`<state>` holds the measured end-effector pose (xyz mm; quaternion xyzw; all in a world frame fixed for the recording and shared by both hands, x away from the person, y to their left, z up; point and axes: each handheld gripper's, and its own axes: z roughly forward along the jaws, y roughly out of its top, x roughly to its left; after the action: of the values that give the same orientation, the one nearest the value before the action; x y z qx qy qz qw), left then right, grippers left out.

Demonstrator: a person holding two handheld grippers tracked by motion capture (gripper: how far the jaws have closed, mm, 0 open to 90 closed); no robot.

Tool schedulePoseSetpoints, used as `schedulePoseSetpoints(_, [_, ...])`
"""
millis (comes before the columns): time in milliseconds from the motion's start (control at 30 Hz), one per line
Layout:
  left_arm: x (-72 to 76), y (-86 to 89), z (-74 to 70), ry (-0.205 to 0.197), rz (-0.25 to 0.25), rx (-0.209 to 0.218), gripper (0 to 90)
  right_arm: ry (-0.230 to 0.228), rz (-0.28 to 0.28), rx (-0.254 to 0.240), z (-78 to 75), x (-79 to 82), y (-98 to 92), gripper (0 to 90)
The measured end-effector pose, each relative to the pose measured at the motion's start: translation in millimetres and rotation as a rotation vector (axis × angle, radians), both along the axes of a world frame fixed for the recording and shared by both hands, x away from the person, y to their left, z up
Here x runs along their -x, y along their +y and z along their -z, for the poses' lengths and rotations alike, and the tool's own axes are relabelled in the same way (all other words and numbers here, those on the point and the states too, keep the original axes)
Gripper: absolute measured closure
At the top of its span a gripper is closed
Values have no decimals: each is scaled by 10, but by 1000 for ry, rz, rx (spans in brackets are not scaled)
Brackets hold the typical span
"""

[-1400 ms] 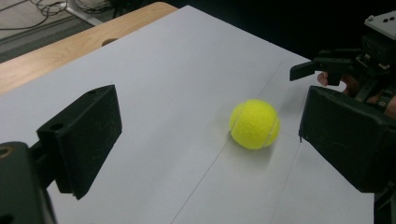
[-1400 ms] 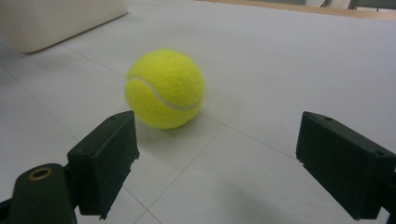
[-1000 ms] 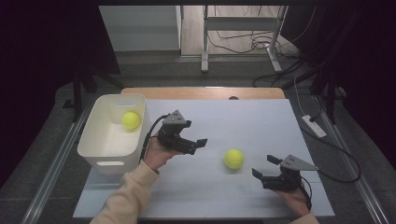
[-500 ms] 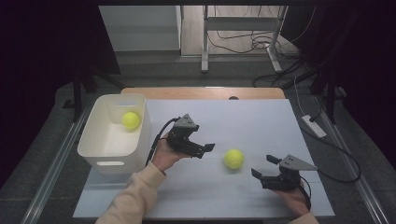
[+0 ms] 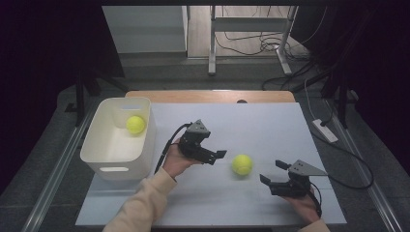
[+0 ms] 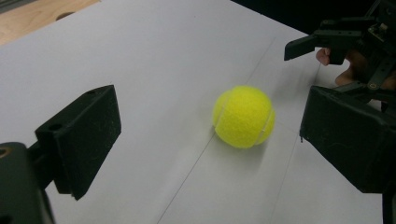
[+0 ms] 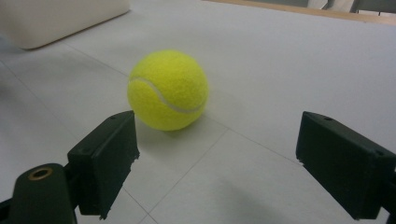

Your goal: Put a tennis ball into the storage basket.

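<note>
A yellow tennis ball (image 5: 241, 164) lies on the white table sheet (image 5: 251, 125) between my two grippers. My left gripper (image 5: 215, 155) is held just left of it, open, its jaws pointing at the ball. In the left gripper view the ball (image 6: 243, 116) sits ahead, nearer the right jaw, with nothing touching it, and the left gripper (image 6: 210, 109) stands wide. My right gripper (image 5: 271, 172) rests to the ball's lower right, open. In the right gripper view the ball (image 7: 168, 89) lies beyond the empty right gripper (image 7: 219, 135). A second tennis ball (image 5: 136, 124) lies inside the white bin (image 5: 116, 157).
The white bin stands at the table's left side, its wall (image 7: 60, 18) showing far off in the right gripper view. A wooden strip (image 5: 208, 95) runs along the table's far edge. Cables and a metal stand (image 5: 251, 43) lie on the floor beyond.
My left gripper has moved right from beside the bin towards the ball on the table. The right gripper and both balls have stayed put.
</note>
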<state>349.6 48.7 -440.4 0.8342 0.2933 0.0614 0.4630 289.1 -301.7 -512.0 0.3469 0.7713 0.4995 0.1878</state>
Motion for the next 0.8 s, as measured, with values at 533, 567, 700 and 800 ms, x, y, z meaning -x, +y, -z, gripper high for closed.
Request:
schedulePoseSetpoints(533, [-79, -131, 104, 36, 10, -5, 60, 1, -1, 0, 2, 1, 0, 126])
schedulePoseSetpoints(567, [-83, -140, 111, 36, 11, -8, 60, 2, -1, 3, 2, 2, 1, 126])
schedulePoseSetpoints(700, [-92, -181, 134, 40, 17, -10, 61, 3, 1, 4, 5, 6, 2, 126])
schedulePoseSetpoints(800, [-100, -222, 154, 42, 25, -16, 61, 4, 2, 4, 5, 6, 2, 126])
